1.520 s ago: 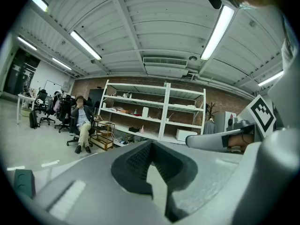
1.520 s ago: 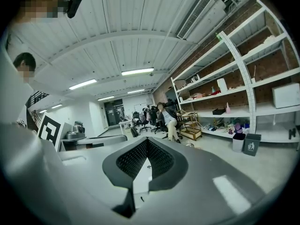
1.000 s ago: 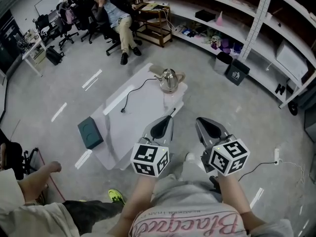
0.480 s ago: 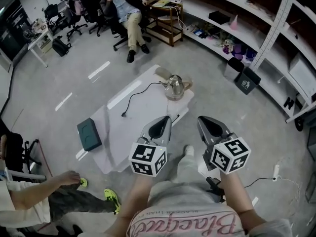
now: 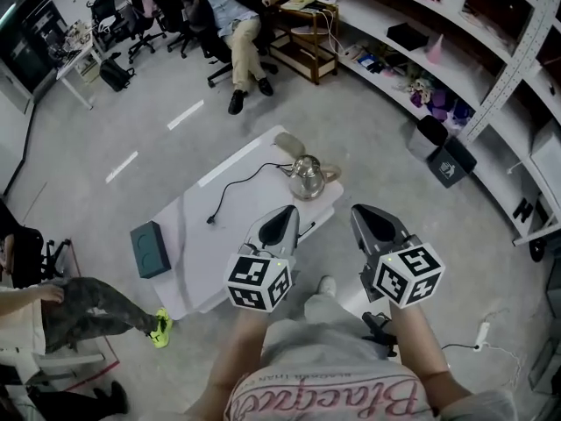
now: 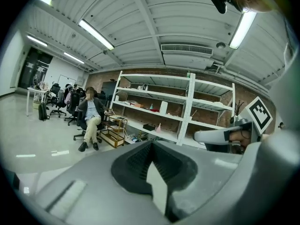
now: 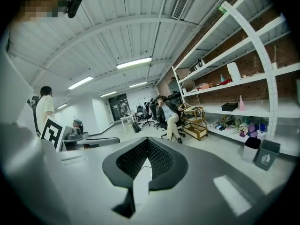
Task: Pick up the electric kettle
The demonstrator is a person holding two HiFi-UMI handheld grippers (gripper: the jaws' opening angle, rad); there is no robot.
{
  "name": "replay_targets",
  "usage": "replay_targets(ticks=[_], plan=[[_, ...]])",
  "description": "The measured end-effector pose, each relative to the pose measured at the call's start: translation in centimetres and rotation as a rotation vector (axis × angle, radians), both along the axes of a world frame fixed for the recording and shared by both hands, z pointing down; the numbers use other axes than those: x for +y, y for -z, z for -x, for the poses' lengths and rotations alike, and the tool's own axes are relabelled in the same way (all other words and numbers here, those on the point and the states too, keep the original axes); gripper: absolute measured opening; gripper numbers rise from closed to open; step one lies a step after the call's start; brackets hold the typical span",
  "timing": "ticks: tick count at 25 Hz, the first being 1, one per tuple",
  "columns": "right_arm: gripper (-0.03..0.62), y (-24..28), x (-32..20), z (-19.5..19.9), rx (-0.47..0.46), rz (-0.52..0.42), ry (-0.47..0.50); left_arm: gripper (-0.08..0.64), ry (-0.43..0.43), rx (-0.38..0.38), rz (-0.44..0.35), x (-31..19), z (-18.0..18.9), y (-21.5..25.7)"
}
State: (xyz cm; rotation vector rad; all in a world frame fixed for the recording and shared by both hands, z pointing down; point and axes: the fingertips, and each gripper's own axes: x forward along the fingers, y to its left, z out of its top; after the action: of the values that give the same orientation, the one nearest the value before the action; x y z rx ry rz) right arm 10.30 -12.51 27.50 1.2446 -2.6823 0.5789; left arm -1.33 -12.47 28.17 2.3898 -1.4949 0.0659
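Note:
The electric kettle (image 5: 307, 177), shiny metal with a pale handle, stands upright at the far right corner of a low white table (image 5: 202, 253) in the head view. My left gripper (image 5: 287, 211) is held shut above the table's near right edge, short of the kettle. A little further right, over the floor, my right gripper (image 5: 362, 211) is shut too. Neither holds anything. In the left gripper view the left gripper (image 6: 151, 142) has its jaws pressed together, and the right gripper (image 7: 147, 140) looks the same in its own view. Neither gripper view shows the kettle.
A black power cord (image 5: 230, 186) lies across the table, and a beige object (image 5: 289, 141) sits behind the kettle. A dark green box (image 5: 149, 249) rests on the floor at the table's left. A seated person (image 5: 230, 24) is beyond, shelving (image 5: 491, 68) runs along the right, and a bystander's leg (image 5: 96, 305) is at left.
The table and kettle have slid lower in the head view, closer to my grippers. The bystander's leg at left has drawn back. Both grippers stay shut.

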Motion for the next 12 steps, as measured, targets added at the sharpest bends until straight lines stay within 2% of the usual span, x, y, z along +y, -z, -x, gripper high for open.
replay_targets(ticks=[4,8,12], plan=[[0.023,-0.3,-3.4,-0.6,0.006,-0.002,0.046,0.002,0.035,0.023,-0.011,-2.8,-0.7,-0.1],[0.023,-1.5,-6.0,-0.5,0.031,0.009,0.088,0.002,0.046,-0.002,0.003,-4.7,-0.9,-1.3],[0.023,-3.0,-8.2,0.1,0.018,0.025,0.096,0.002,0.017,-0.042,0.021,-6.5,-0.9,-3.3]])
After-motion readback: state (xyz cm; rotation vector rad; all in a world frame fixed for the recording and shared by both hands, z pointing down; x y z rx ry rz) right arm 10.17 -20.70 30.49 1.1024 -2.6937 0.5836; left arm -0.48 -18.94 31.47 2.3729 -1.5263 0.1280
